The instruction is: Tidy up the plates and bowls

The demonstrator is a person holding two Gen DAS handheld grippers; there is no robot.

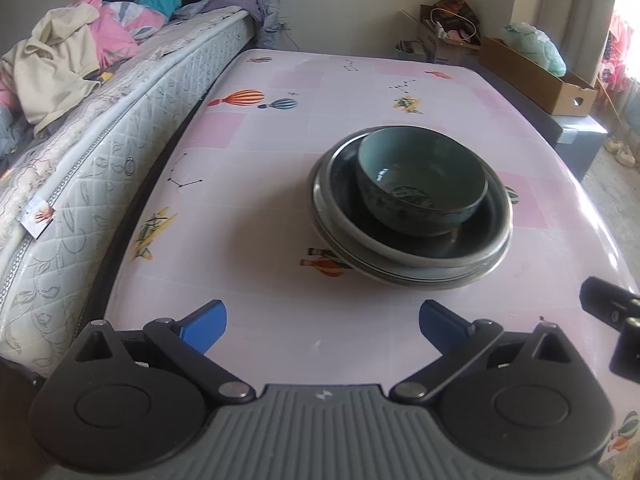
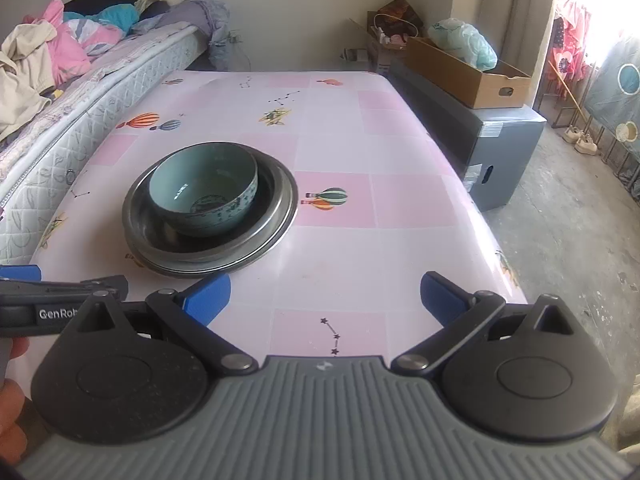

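A teal ceramic bowl (image 1: pixel 420 184) (image 2: pixel 204 188) sits inside a stack of metal plates (image 1: pixel 408 256) (image 2: pixel 276 216) on the pink table (image 1: pixel 260 216) (image 2: pixel 380 256). The bowl rests off-centre, toward the stack's far side. My left gripper (image 1: pixel 323 326) hovers open near the table's front edge, short of the stack, with nothing between its blue fingers (image 1: pixel 206 330). My right gripper (image 2: pixel 326 300) is open too and holds nothing; the stack lies ahead to its left. The left gripper's body (image 2: pixel 60 304) shows at the left edge of the right wrist view.
A bed (image 1: pixel 80 128) with piled clothes runs along the table's left side. On the right, a cardboard box (image 2: pixel 468 76) with a plastic bag rests on a grey cabinet (image 2: pixel 500 152). A person's hand (image 2: pixel 12 412) holds the left gripper. Bare concrete floor (image 2: pixel 568 248) lies beyond the table's right edge.
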